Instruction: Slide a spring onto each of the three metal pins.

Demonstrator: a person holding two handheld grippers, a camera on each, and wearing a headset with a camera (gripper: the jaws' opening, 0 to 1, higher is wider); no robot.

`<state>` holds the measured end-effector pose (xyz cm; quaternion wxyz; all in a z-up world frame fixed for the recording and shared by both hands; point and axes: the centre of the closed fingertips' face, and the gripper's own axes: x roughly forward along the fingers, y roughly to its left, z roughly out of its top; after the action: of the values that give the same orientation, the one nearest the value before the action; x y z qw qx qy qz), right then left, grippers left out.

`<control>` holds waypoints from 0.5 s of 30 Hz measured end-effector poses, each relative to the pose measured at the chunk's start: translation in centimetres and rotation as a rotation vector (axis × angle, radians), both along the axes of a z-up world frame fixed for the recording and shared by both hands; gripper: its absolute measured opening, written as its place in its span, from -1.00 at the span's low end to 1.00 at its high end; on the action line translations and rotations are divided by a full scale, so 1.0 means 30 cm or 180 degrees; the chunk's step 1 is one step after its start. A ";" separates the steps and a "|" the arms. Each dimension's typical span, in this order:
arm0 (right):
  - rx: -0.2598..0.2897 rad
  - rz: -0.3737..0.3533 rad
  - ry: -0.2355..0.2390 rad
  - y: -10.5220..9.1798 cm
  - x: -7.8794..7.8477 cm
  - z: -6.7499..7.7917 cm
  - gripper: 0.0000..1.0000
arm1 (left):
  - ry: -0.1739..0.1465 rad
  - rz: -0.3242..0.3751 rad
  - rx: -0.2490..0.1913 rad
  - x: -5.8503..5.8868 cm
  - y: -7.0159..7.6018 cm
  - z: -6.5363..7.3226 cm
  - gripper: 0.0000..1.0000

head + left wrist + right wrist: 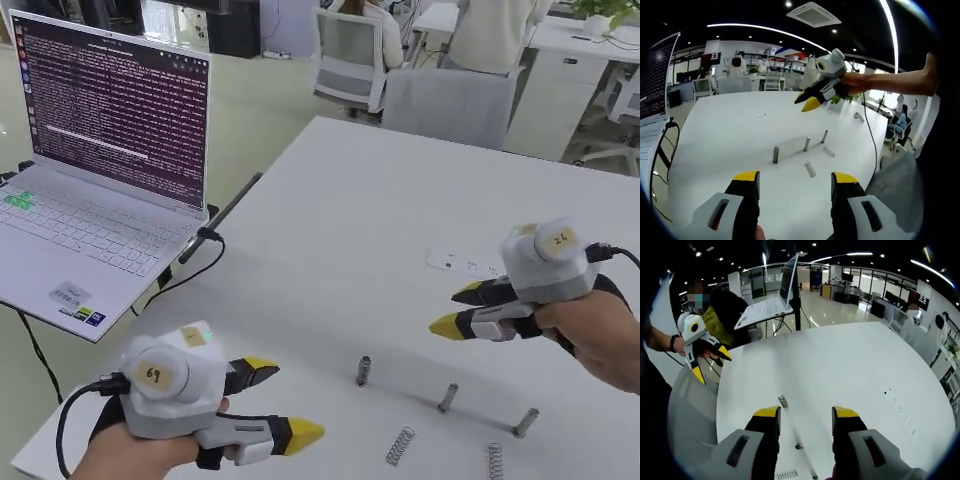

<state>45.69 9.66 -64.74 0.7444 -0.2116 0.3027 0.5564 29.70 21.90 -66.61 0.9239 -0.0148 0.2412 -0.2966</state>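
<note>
Our left hand-held gripper [290, 401] and right hand-held gripper [451, 310] hang over the white surface [340, 230], both wide and empty. One pin [363, 370] wears a spring [775, 154] — two bare pins [447, 397] stand beside it, and two loose springs [400, 445] lie near.

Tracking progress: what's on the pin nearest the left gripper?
A spring sits around it, coils hiding the shaft. The middle pin and right pin stand bare.
</note>
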 end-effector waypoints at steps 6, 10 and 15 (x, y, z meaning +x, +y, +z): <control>0.0111 -0.0162 0.0008 -0.040 -0.016 0.022 -0.17 | -0.0012 -0.0019 0.0004 0.007 -0.003 0.008 0.06; 0.0177 -0.0284 0.0024 -0.074 -0.017 0.027 -0.16 | -0.0017 -0.0023 0.0007 0.011 0.000 0.012 0.06; 0.0223 -0.0404 0.0043 -0.124 -0.028 0.031 -0.13 | -0.0027 -0.0033 0.0017 0.014 0.003 0.017 0.07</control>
<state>44.85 5.94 -63.80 0.7830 -0.1620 0.3009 0.5198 30.11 21.99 -66.09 0.9234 -0.0098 0.2382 -0.3009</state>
